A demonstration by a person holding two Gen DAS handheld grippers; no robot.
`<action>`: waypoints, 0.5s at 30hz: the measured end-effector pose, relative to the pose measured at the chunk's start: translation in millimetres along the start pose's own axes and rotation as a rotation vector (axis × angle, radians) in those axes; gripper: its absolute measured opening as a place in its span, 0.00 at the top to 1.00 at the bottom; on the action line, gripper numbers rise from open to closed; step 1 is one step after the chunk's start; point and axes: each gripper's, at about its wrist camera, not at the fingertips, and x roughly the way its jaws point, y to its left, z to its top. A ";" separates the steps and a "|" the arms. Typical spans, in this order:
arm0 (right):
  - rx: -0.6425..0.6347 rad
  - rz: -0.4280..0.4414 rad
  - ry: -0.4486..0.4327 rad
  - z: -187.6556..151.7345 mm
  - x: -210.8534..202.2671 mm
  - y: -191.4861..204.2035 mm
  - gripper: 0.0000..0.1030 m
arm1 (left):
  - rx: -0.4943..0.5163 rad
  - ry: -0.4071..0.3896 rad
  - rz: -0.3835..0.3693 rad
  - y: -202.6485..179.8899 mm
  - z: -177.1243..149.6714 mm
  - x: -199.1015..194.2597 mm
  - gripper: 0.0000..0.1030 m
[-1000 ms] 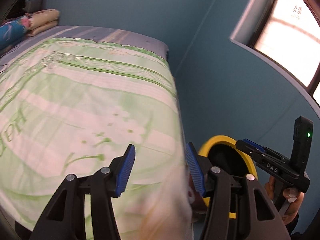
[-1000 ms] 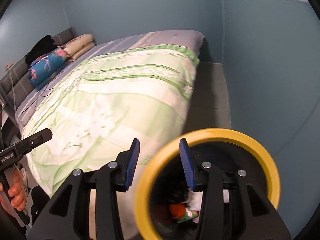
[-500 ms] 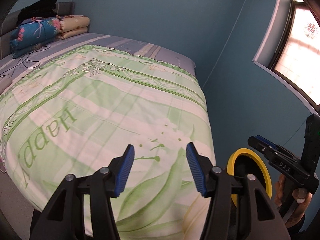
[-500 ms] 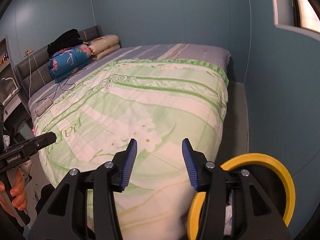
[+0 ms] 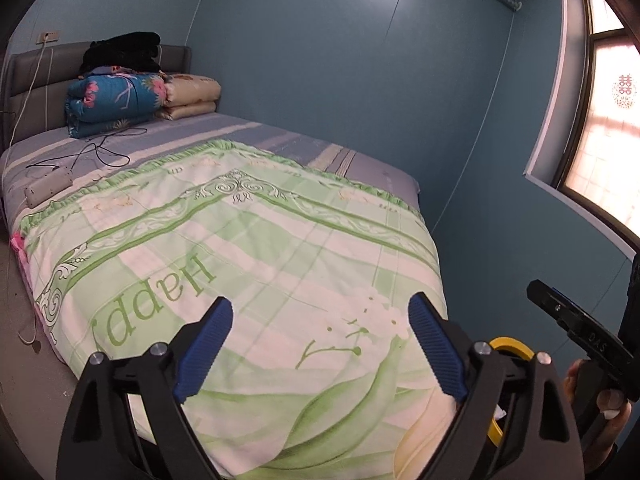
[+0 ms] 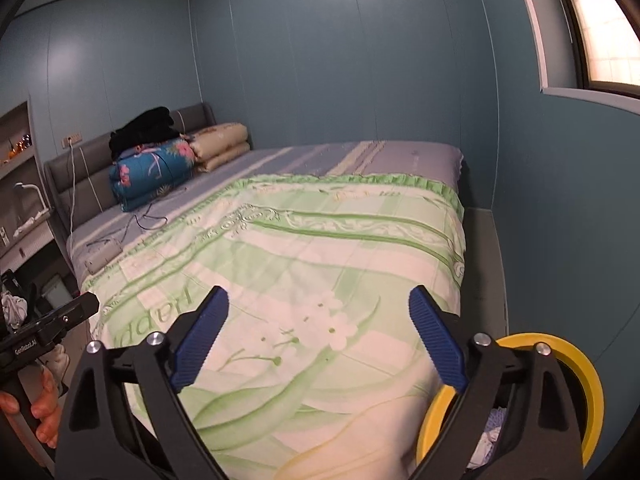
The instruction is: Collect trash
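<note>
Both my left gripper (image 5: 320, 344) and right gripper (image 6: 318, 338) have just been opening and gape empty; the yellow-rimmed trash bin (image 6: 588, 376) sits low right of the bed (image 6: 320, 248) (nearer my right hand).

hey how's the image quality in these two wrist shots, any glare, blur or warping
Left wrist view: sharp, the window blown out pinkish, strong fisheye bending the blue wall and the bed, dark vignette in the corners. Right wrist view: also sharp, window overexposed, the same curved warping, soft sheen on the wall panels.
</note>
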 end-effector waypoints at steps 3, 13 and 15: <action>-0.020 -0.026 -0.033 -0.1 -7.3 8.1 0.11 | 0.000 -0.042 0.015 1.4 -0.3 -11.3 0.10; -0.028 -0.004 -0.135 -6.3 -26.3 22.5 0.08 | 0.034 -0.107 0.091 -1.5 -11.0 -36.1 0.08; -0.025 0.006 -0.140 -6.4 -26.9 25.3 0.08 | 0.042 -0.123 0.105 -2.1 -12.9 -40.9 0.08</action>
